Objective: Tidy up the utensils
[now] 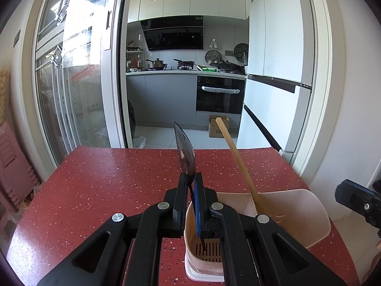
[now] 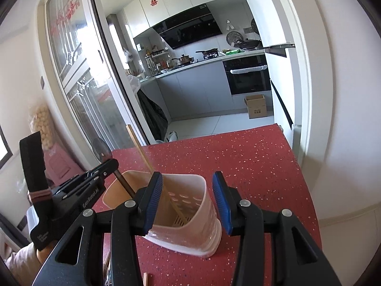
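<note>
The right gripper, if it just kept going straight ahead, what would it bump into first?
Probably the pink utensil holder. It stands straight ahead of the open right gripper, between its blue pads, with a wooden chopstick leaning in it. How near it is, the picture cannot show.

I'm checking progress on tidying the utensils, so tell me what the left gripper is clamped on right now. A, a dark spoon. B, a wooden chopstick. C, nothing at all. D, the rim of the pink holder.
A: the left gripper is shut on the dark spoon, bowl up, handle reaching down into the pink holder; the chopstick leans free in the holder.
</note>
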A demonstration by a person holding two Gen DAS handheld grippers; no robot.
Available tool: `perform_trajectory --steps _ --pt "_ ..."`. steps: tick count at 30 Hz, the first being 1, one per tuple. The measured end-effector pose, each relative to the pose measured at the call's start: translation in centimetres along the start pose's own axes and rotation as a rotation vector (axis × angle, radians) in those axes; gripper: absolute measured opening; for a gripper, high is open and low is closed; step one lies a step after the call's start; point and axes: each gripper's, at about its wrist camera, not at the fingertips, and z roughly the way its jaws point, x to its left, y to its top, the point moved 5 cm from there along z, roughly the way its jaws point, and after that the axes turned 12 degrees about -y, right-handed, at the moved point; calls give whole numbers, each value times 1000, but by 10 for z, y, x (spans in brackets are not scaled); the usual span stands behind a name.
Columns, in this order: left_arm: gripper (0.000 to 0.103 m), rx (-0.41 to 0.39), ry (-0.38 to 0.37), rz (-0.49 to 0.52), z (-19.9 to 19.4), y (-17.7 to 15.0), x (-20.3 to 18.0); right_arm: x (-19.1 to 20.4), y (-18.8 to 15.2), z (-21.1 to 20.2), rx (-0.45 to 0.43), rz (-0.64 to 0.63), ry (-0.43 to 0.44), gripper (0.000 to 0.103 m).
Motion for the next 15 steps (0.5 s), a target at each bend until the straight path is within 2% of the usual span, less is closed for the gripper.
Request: perform_trajectory --steps 1,2,3,4,5,13,15 --pt "34 3 -2 3 0 0 0 0 0 -1 0 -1 -1 47" --pt "40 6 -3 5 1 -1 0 -1 -1 -3 -2 -3 -3 47" --pt "91 8 -2 9 1 -1 -1 -1 -1 -5 -3 -4 -5 47" --pt "103 12 12 7 0 -1 0 -1 -2 -7 -4 -5 -5 47" --pt "103 -15 54 5 -3 0 1 -1 -2 -8 -5 -7 -6 47" --pt "103 -55 53 27 -9 7 1 -4 -3 -16 -7 6 -7 47" --pt "103 -56 56 28 -16 5 4 -5 -4 -20 -3 4 -9 50"
